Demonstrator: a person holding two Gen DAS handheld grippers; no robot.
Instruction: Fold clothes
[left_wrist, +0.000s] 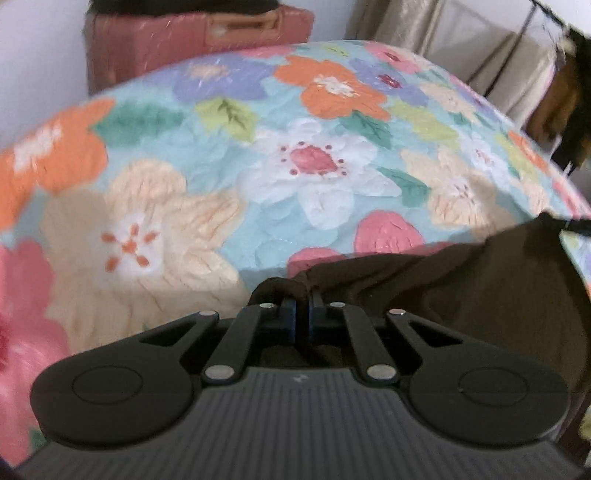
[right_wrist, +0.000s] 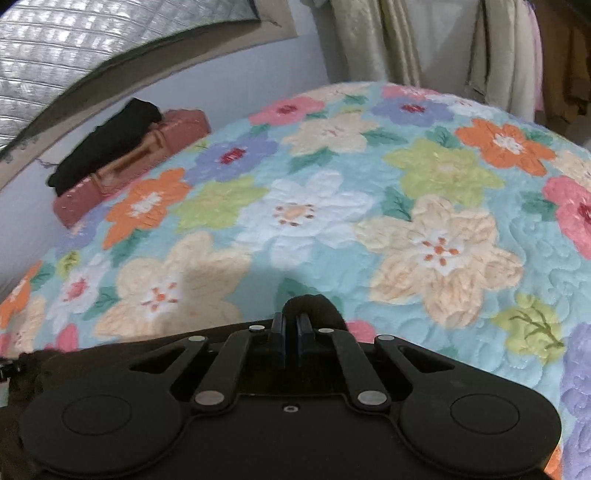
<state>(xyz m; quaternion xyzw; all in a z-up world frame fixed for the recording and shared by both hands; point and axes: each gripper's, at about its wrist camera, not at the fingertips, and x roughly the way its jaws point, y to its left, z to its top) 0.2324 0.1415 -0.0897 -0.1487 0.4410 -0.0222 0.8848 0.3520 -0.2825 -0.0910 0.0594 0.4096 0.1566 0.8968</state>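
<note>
Item: dark brown garment, held up over the bed at 2 points, 1 per gripper. Left gripper: fingers drawn narrow, pinching a bunched fold of the garment; from that fold the cloth spreads away to the right side of the left wrist view, where its far corner rises to a point. Right gripper: fingers likewise narrow, with a rolled edge of the same garment looped over their tips; more of the cloth shows at the lower left of the right wrist view. Support: bed covered by a quilted floral bedspread, light blue ground with orange, pink, cream, white, green and lilac flowers; the garment hangs over the near part of the bed. Beyond the bed, at its far left side: a reddish-pink suitcase lying against the pale wall, with a black cloth item on top of it. Beyond the bed, at its far edge: beige curtains. Above the suitcase: a silver quilted panel set in a frame.
</note>
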